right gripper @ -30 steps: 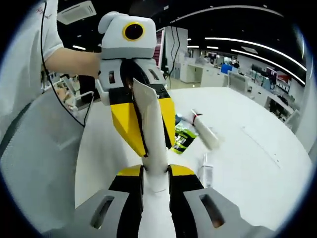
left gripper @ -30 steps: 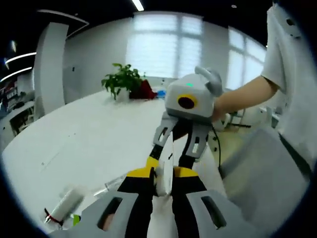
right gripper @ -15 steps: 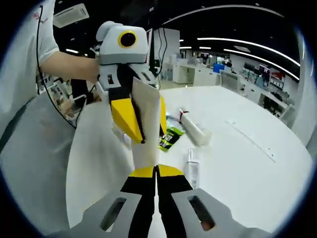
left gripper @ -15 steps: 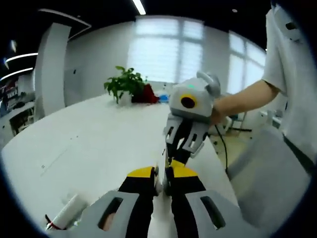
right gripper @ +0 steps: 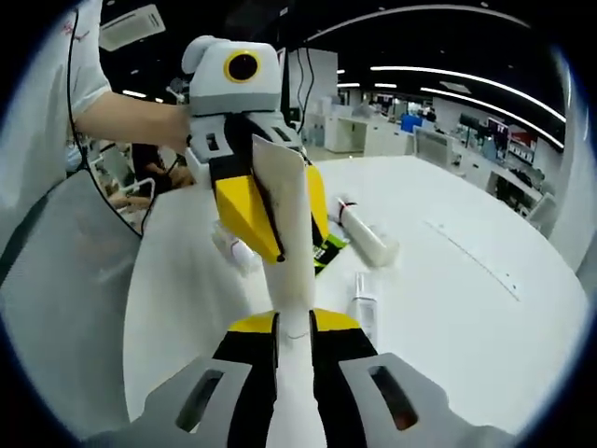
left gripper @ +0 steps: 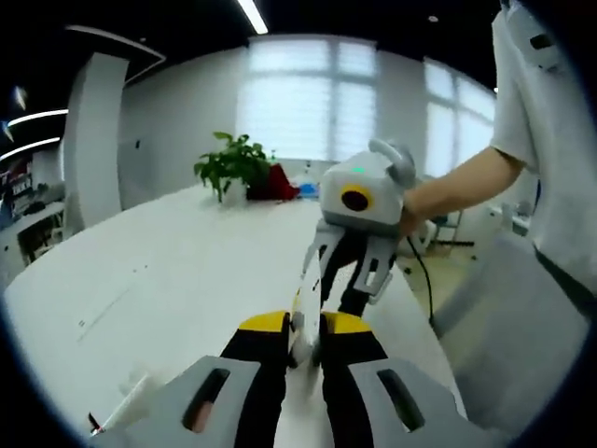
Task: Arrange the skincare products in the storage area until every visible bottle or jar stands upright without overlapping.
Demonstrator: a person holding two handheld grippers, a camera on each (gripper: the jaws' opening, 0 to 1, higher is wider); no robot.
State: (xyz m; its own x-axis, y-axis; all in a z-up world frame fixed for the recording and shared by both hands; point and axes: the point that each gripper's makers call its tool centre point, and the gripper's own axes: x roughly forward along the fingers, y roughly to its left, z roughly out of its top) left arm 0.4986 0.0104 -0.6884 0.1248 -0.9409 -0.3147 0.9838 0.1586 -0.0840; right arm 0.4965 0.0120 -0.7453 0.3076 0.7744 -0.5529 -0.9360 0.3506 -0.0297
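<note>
A white squeeze tube (right gripper: 285, 219) hangs in the air between my two grippers, which face each other. In the right gripper view its flat crimped end points up. My right gripper (right gripper: 294, 329) is shut on its lower end. My left gripper (right gripper: 291, 245), held by a person's hand, has its yellow jaws closed on the tube's upper part. In the left gripper view my left gripper (left gripper: 301, 329) pinches a white sliver of the tube (left gripper: 300, 343), and the right gripper (left gripper: 340, 291) reaches in from above it. The tube's cap is hidden.
On the white table (right gripper: 448, 308) lie a white tube with a red band (right gripper: 366, 240), a green sachet (right gripper: 326, 254) and a small clear bottle (right gripper: 364, 315). A potted plant (left gripper: 233, 165) stands at the table's far end. A person in white stands beside the table edge.
Half a second ago the right gripper's jaws met tip to tip below the tube; now the tube's lower end sits between them. Both views have shifted slightly with the hands.
</note>
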